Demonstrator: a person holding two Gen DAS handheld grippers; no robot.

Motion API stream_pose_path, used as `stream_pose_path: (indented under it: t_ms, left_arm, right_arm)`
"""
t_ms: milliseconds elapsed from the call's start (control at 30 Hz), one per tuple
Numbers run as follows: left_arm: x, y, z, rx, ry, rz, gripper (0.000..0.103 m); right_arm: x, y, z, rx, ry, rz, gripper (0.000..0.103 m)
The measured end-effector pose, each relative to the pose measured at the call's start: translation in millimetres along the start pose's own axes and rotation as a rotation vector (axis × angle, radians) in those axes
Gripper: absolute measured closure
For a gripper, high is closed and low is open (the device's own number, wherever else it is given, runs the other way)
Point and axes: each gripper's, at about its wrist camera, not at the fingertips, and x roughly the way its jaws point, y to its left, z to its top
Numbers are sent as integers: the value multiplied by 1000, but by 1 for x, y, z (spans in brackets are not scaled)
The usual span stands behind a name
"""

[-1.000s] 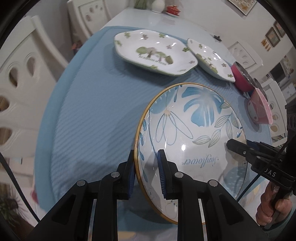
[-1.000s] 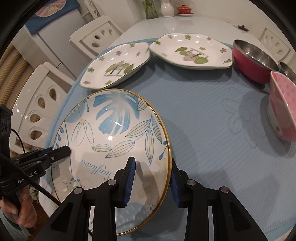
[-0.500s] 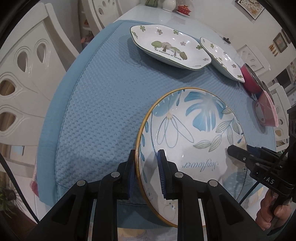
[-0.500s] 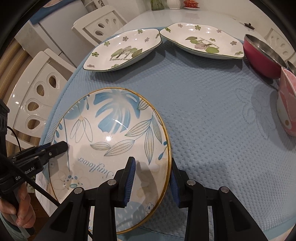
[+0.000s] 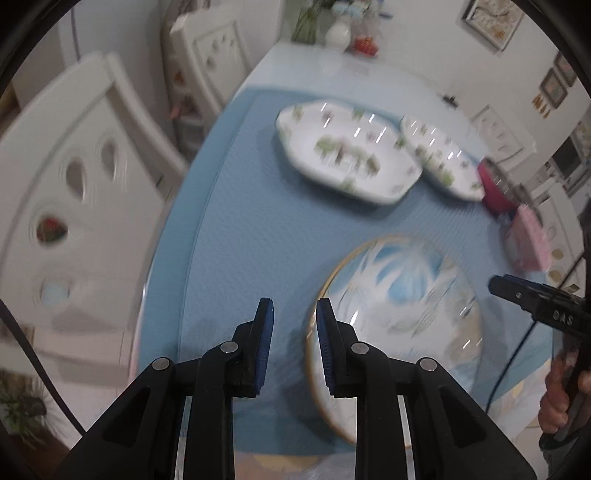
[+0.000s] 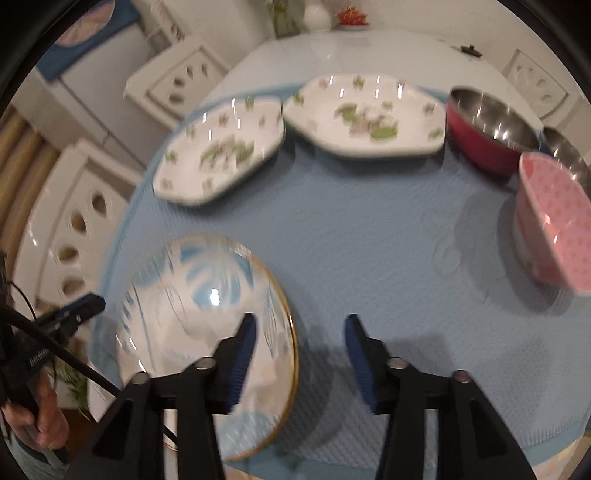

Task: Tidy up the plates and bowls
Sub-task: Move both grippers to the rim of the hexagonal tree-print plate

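A round blue-leaf plate with a gold rim [image 5: 402, 314] [image 6: 199, 314] lies on the blue mat near the table's front edge. My left gripper [image 5: 293, 332] is open and empty, just left of the plate's rim. My right gripper [image 6: 299, 339] is open and empty, raised over the plate's right rim. Two white plates with green tree prints [image 5: 347, 151] [image 5: 441, 162] sit at the far side; they also show in the right wrist view [image 6: 218, 151] [image 6: 369, 118]. A red bowl with a steel inside [image 6: 487, 129] and a pink bowl [image 6: 554, 221] stand at the right.
The blue mat [image 6: 369, 240] covers the near part of a pale glass table. White chairs [image 5: 74, 184] [image 6: 74, 221] stand along the left side. A vase and small red item [image 6: 349, 16] sit at the table's far end. Both views are motion-blurred.
Both grippers have opened and let go of the blue-leaf plate, which now rests on the mat. Both grippers have lifted and drawn back from it.
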Motion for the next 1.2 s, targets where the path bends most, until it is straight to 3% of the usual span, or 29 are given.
stream_pose_path:
  t_ms: [67,133,267,333,533,1200]
  left_arm:
    - [-7,-11,18,25,-38,-19,77]
    - [-10,-23,36,53,-73,-25,64]
    - [-12,-41,70,88,-117,-40,58]
    - [-10,-45,87,91,-135,-20,45]
    - [-3,-53,112,118,-155,116,44]
    - [60,-50,130,137,-59,132,44]
  right_arm:
    - [-10,3,18,3,-34,6,50]
    - [-18,10,37,9,-62,9,48]
    - [-24,25,66,21,-74,10,37]
    - [-24,34,75,4,-75,-2,35]
    - [-18,43,92,-5,-69,-72,35]
    - [52,39,119,-17,53,-99,35]
